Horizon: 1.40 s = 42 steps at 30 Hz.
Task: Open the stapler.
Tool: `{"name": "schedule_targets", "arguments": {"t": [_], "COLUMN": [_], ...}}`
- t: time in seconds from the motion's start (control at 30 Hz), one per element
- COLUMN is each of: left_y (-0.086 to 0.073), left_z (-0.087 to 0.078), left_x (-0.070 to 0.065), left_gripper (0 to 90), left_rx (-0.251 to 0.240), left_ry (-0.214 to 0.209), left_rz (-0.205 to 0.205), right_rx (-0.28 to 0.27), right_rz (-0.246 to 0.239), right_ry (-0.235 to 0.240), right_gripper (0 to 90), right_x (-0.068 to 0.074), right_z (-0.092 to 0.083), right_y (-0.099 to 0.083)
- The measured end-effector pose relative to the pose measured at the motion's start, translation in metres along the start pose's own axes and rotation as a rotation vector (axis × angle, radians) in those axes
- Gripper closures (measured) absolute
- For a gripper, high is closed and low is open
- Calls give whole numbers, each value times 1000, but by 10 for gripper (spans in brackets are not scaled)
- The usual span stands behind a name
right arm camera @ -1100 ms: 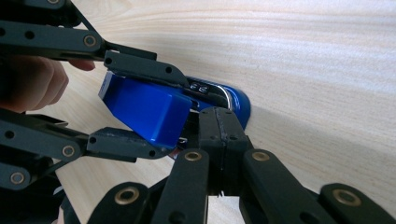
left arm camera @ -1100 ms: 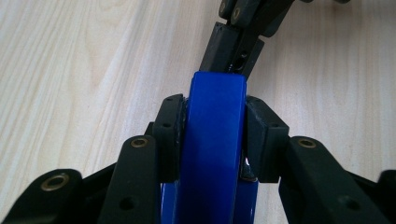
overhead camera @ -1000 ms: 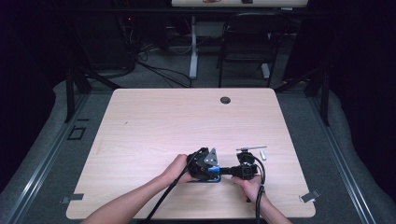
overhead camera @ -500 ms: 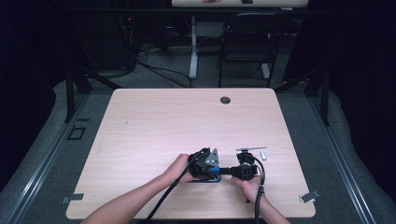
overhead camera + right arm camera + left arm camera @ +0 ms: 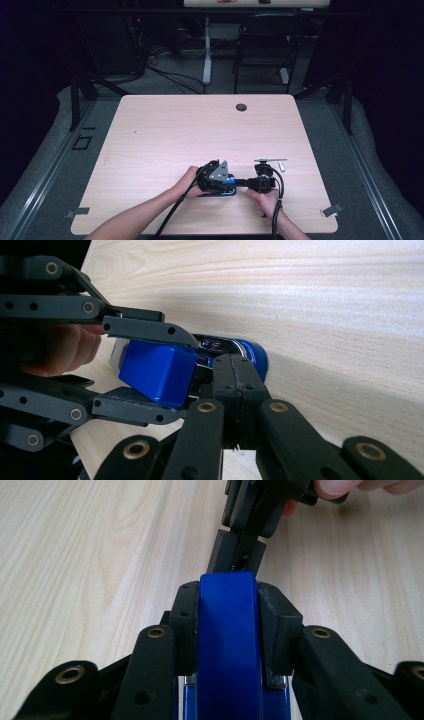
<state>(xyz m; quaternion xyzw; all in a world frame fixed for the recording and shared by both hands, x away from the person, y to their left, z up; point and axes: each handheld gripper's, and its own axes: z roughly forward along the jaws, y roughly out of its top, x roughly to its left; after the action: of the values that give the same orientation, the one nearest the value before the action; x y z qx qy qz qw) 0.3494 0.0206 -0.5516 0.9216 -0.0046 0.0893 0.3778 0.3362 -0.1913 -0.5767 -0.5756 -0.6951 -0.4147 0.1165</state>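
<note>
Dark room all around – cables on the floor, a chair (image 5: pixel 264 47) and a desk leg beyond the table (image 5: pixel 165 135), whose pale wood top carries a small round grommet (image 5: pixel 241 107) near the far edge.

Starting left: a forearm comes up from the bottom edge to the left gripper (image 5: pixel 226 182), grey plate on top, at the near middle of the table. Its jaws have just been closing, and they now press on both sides of a blue stapler (image 5: pixel 227 645). In the left gripper view the pads sit flat against the stapler's flanks; the stapler's near end is cut off by the bottom edge. From above, the stapler (image 5: pixel 220 192) is mostly hidden under that gripper – just a blue sliver along its near side, low on the tabletop.

Moving right: the right gripper (image 5: pixel 246 182) points left at the stapler's end. Its jaws are fully closed, pads together, tips right at the stapler's front in the right gripper view (image 5: pixel 235 377). Whether anything thin is pinched between them is hard to make out. What the metal bits at the stapler's nose are, I cannot tell.

Further right, a small grey metal piece (image 5: pixel 272 161) lies just beyond the right hand; its shape is too small to read.
</note>
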Motion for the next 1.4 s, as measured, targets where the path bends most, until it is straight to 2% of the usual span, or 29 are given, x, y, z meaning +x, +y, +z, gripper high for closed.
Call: {"name": "schedule_targets", "arguments": {"t": [0.07, 0.13, 0.17, 0.2, 0.23, 0.4, 0.6, 0.73, 0.77, 0.83, 0.9, 1.07, 1.27, 1.37, 1.4], "left_y": [-3, -4, -4, -4, -4, -5, -8, -11, -10, -5, 0, 9, 15, 16, 16], "left_z": [0, 0, 0, 0, -1, -1, -1, -1, -1, -1, -1, 0, 1, 2, 2], "left_x": [0, 0, 0, 1, 1, 1, 2, 2, 3, 0, 2, -1, 0, 1, 0], "left_gripper": [657, 657, 657, 657, 657, 657, 658, 658, 658, 656, 654, 645, 636, 635, 636], "left_rx": [-21, -35, -39, -33, -35, -37, -70, -94, -84, -46, -1, 81, 134, 141, 139], "left_ry": [1, 2, 0, -6, -6, -12, -17, -24, -29, -7, -16, 1, -8, -13, -2], "left_rz": [-3, -2, -3, -4, -5, -7, -16, -30, -33, 2, -10, -19, -53, -64, -67], "right_rx": [1, -7, 18, 9, 12, -14, 2, -20, -9, 0, -1, -2, -6, -7, -5], "right_rz": [23, 86, 96, 129, 141, 178, 209, 192, 175, 157, 156, 151, 178, 181, 181], "right_ry": [9, 40, 60, 74, 79, 92, 93, 70, 68, 69, 68, 74, 82, 81, 81], "right_gripper": [900, 900, 900, 900, 900, 900, 900, 900, 900, 900, 900, 900, 900, 900, 900], "right_x": [-1, -4, -8, -9, -10, -11, -11, -8, -8, -8, -8, -9, -11, -11, -11], "right_z": [0, 1, 0, 1, 0, 2, 2, 3, 2, 1, 1, 1, 1, 1, 1], "right_y": [0, -1, -1, -1, -1, -3, -2, -2, -2, -1, -1, -1, -2, -2, -2]}}
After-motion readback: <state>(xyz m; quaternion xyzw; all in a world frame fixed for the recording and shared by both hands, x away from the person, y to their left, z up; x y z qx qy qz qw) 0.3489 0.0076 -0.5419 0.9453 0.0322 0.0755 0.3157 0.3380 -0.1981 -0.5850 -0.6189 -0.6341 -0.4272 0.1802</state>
